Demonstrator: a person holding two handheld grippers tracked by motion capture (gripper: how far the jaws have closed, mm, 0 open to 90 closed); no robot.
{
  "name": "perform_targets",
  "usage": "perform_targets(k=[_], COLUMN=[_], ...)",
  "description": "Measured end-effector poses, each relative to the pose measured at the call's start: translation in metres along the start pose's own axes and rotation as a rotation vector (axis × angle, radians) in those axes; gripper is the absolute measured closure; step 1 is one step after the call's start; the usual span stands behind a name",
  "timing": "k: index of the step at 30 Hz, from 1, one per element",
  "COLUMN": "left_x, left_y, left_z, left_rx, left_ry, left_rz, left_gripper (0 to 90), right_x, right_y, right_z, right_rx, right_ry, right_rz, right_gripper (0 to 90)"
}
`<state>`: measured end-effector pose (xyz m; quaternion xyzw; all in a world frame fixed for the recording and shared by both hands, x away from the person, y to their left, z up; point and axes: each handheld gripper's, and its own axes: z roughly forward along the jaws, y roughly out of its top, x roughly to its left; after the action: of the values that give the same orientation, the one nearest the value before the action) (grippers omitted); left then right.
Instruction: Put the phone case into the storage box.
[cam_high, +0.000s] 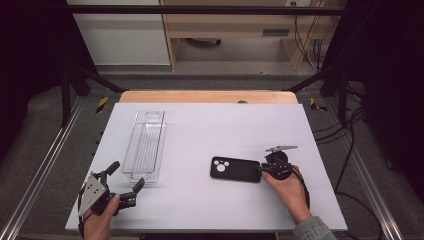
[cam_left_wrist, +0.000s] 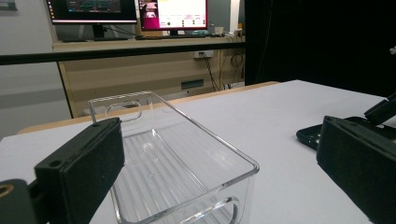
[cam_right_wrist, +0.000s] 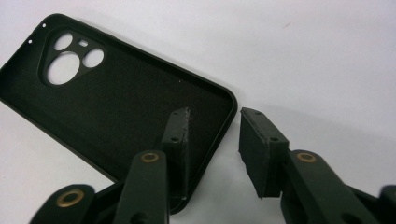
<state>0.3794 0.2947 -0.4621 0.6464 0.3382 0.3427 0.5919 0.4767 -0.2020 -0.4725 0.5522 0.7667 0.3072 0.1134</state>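
A black phone case (cam_high: 236, 169) lies open side up on the white surface (cam_high: 210, 130), well to the right of a clear plastic bin (cam_high: 145, 145). The right claw (cam_high: 261, 169) straddles the case's end wall, one jaw inside, one outside, with a narrow gap and not clamped. The left claw (cam_high: 127, 179) gapes wide just beside the bin's near end, holding nothing.

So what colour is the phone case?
Black, with round camera holes; the phone case shows best in the right gripper view.
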Motion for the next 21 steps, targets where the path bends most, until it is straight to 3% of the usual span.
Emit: perform_targets(k=[12, 21], left_x=[0.001, 0.002], left_y=[0.000, 0.001], left_z=[-0.002, -0.002], left_rx=[-0.005, -0.008], left_ry=[0.017, 0.020], left_rz=[-0.005, -0.009], left_gripper=[1.0, 1.2], right_x=[0.004, 0.016], right_y=[-0.003, -0.008], right_z=[0.003, 0.003], right_rx=[0.004, -0.035], right_ry=[-0.024, -0.117], right_rz=[0.065, 0.108], right_gripper=[72.7, 78.5])
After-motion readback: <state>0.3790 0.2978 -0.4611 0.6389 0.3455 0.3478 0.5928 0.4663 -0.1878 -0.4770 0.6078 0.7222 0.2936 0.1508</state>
